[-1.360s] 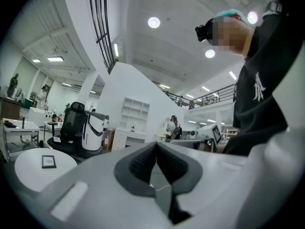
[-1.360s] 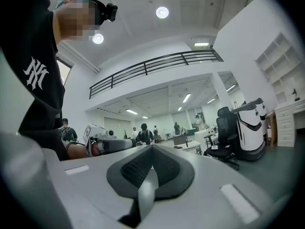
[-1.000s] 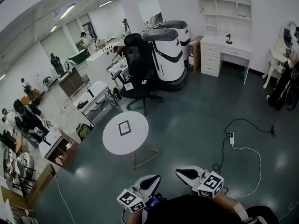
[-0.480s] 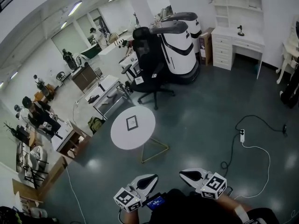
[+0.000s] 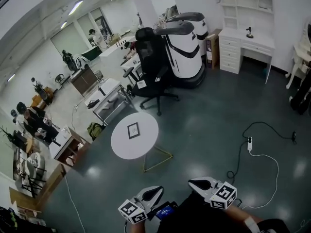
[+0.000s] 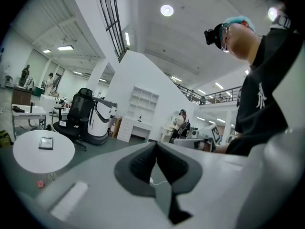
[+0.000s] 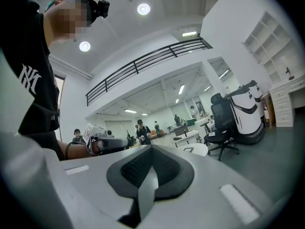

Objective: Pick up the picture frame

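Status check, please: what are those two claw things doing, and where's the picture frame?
Left gripper, right gripper shut, empty. Picture frame flat on round white table ahead, untouched. Floor cable off right, not in the way.

black office chair (image 5: 151, 64) behind round white table (image 5: 124, 147) (power strip (image 5: 250, 143) on floor).

Bright, even light pours from ceiling strip lights (image 5: 75, 8) and round ceiling lamps (image 6: 167, 10); the dark floor (image 5: 204, 125) gives back soft glare patches. Fisheye bending curves every edge, black vignette rings both gripper views, and the left tool (image 6: 156, 146) and right tool (image 7: 151, 149) loom blurred up close.
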`<state>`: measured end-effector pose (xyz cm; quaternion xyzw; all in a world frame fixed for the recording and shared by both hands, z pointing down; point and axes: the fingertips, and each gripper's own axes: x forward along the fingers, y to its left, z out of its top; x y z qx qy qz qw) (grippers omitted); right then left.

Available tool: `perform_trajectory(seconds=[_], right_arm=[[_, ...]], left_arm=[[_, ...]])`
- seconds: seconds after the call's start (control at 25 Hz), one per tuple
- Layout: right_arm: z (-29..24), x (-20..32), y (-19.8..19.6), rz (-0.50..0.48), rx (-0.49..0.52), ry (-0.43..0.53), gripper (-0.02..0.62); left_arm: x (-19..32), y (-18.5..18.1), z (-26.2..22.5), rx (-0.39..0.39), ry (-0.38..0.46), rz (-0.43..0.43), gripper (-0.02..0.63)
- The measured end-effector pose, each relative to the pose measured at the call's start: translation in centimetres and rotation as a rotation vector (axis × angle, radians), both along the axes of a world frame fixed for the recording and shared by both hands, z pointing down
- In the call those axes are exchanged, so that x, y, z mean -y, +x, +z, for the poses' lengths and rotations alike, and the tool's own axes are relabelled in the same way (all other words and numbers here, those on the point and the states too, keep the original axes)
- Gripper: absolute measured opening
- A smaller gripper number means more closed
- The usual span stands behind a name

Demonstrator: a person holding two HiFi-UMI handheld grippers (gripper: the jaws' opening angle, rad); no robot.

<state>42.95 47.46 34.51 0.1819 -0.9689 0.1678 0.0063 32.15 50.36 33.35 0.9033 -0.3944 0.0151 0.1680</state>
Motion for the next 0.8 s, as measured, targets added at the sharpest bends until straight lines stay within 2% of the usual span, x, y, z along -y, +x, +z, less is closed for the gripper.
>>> perform_trajectory(seconds=[0.12,0.28,0.44,0.6,0.8], right_arm=[[0.2,1.6,0.5,0.007,-0.015,-0.02,0.0],[0.1,4.2,0.3,0.001,-0.034,-0.028,0.0],[-0.4,8.0,-1.7,-0.045,-0.04,-0.012,0.0],[-1.0,12.6,-3.5,-0.081,-0.044,0.011,0.0],[-2.7,19.5,-5.4,-0.136,-0.087,0.056,0.0]], left_arm=[[2.2,-0.4,0.4,-0.041,-0.009,-0.031,0.003],[5.4,0.0,-0.6,-0.062,0.015,-0.029,0.003],[8.5,-1.7,-0.8,-0.078,0.015,-0.065,0.003],[12.9,-3.8,1.6,-0.115,-0.024,-0.115,0.003],[19.8,-5.5,-0.7,-0.134,0.047,-0.163,0.003]])
